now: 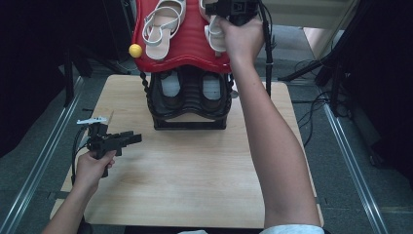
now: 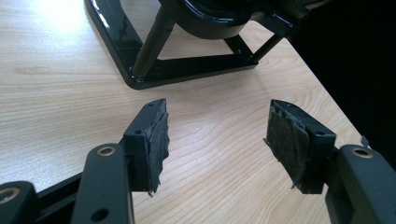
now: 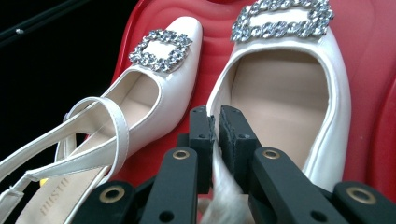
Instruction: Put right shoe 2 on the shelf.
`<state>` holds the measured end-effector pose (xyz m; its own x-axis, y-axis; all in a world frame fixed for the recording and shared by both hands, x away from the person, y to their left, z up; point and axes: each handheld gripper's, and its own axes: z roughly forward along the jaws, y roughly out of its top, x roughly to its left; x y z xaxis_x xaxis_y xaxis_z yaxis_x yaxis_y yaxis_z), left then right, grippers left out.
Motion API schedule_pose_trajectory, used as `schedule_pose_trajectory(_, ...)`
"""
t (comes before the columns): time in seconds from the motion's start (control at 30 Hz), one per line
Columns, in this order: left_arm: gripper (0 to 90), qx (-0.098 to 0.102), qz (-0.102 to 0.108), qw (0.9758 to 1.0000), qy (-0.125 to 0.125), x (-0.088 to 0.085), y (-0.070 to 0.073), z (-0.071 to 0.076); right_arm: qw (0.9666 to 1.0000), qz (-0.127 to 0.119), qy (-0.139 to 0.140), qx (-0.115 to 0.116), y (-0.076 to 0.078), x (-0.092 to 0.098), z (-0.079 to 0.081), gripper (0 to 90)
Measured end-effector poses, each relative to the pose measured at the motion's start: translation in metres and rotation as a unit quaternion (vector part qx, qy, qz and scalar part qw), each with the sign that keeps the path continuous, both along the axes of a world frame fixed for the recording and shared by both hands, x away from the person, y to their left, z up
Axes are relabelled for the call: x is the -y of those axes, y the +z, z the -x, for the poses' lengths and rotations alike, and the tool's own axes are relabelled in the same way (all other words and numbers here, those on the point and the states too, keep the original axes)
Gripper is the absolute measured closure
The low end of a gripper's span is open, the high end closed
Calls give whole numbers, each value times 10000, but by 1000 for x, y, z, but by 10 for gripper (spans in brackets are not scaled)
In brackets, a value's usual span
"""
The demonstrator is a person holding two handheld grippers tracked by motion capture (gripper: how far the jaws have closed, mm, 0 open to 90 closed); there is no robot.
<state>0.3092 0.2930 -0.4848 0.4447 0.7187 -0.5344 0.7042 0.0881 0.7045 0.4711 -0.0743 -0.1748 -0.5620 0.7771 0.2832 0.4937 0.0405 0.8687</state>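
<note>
From above, my right gripper [image 1: 233,9] sits at the far right of the ribbed red plastic shoe tray [image 1: 187,46], clamped on the strap of the cream glossy slingback shoe [image 1: 215,35] there; its mate [image 1: 162,27] lies left of it. My left gripper [image 1: 127,140] hovers low over the pale wooden table [image 1: 195,175].

Along my left gripper [image 2: 217,140], the jaws stand wide apart, nothing between them, facing the black rack base [image 2: 140,65].

Along my right gripper [image 3: 217,123], the jaws pinch the shoe [image 3: 285,88] by its white strap.
</note>
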Motion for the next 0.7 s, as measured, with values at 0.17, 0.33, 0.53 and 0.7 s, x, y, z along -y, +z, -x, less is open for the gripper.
schedule_pose_trajectory(0.17,391,-7,23,10000,5,-1,0,0,9998,-120,18,131,1,0,1,852)
schedule_pose_trajectory(0.33,390,0,15,10000,11,0,0,0,9996,-224,29,139,2,2,1,813)
schedule_pose_trajectory(0.53,388,-17,27,10000,6,-1,0,0,9991,-308,-67,273,8,13,4,783)
schedule_pose_trajectory(0.7,387,-16,19,10000,4,0,0,0,9989,-375,-113,257,9,25,2,702)
